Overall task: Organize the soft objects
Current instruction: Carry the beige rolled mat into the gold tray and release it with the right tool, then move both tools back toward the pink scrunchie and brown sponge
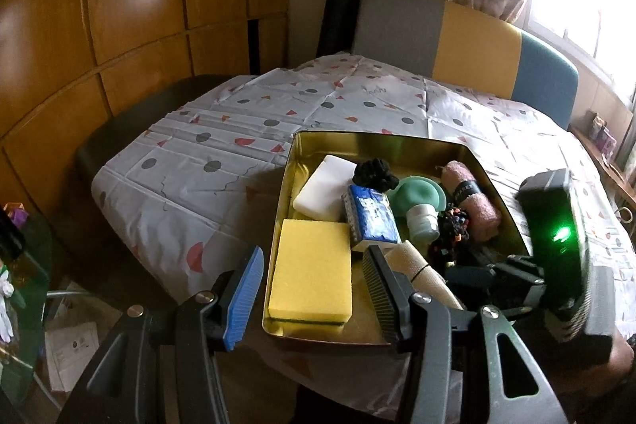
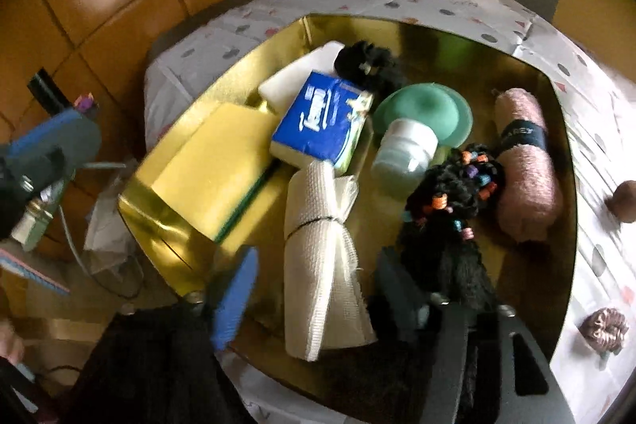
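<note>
A gold tin tray [image 1: 381, 142] on the spotted tablecloth holds a yellow sponge [image 1: 310, 265], a white block [image 1: 324, 185], a blue tissue pack [image 1: 371, 213], a black scrunchie [image 1: 375, 173], a green bottle [image 1: 417, 205], a pink rolled towel [image 1: 473, 197] and a black beaded hairpiece [image 2: 453, 193]. My right gripper [image 2: 318, 257] is open over the tray's near side. A white rolled cloth [image 2: 322, 249] lies between its fingers with a gap on the blue finger's side. My left gripper [image 1: 314, 253] hangs open above the tray's near left corner, over the sponge.
A brown scrunchie [image 2: 602, 330] and a brown round object [image 2: 624, 201] lie on the tablecloth [image 1: 198, 153] right of the tray. A grey, yellow and blue chair back [image 1: 457, 38] stands behind the table. Wooden cabinets line the left wall. Clutter sits on the floor at the left.
</note>
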Action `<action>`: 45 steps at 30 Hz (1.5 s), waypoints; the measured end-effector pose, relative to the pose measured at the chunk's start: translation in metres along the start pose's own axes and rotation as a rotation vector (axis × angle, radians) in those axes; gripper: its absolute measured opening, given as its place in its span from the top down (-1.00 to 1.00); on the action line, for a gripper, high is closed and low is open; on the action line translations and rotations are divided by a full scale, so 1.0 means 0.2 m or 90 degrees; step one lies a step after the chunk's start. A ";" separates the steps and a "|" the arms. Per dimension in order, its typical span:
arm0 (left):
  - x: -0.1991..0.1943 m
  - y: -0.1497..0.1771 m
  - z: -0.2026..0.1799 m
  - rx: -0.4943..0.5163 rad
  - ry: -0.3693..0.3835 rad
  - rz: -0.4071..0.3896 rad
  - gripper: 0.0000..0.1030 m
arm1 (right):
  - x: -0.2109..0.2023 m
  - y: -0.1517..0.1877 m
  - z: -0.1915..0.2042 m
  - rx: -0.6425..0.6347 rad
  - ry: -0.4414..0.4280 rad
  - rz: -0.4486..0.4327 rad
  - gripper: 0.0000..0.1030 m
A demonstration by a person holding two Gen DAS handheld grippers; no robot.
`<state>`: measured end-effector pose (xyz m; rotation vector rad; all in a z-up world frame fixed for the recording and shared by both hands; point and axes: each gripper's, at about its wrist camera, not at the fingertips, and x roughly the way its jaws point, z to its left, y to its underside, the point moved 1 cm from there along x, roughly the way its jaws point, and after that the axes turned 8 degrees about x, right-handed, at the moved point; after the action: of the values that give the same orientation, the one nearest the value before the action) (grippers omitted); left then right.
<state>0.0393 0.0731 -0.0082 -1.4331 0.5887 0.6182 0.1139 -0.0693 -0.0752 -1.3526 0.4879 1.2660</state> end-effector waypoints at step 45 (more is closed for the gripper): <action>0.08 -0.01 -0.18 0.034 0.069 0.033 -0.21 | -0.56 0.34 -1.28 0.395 0.176 -0.135 -0.68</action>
<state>0.0519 0.0384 -0.0197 -1.4119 0.7248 0.5633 0.1171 -0.3559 -0.0707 -1.0116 0.8256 0.6697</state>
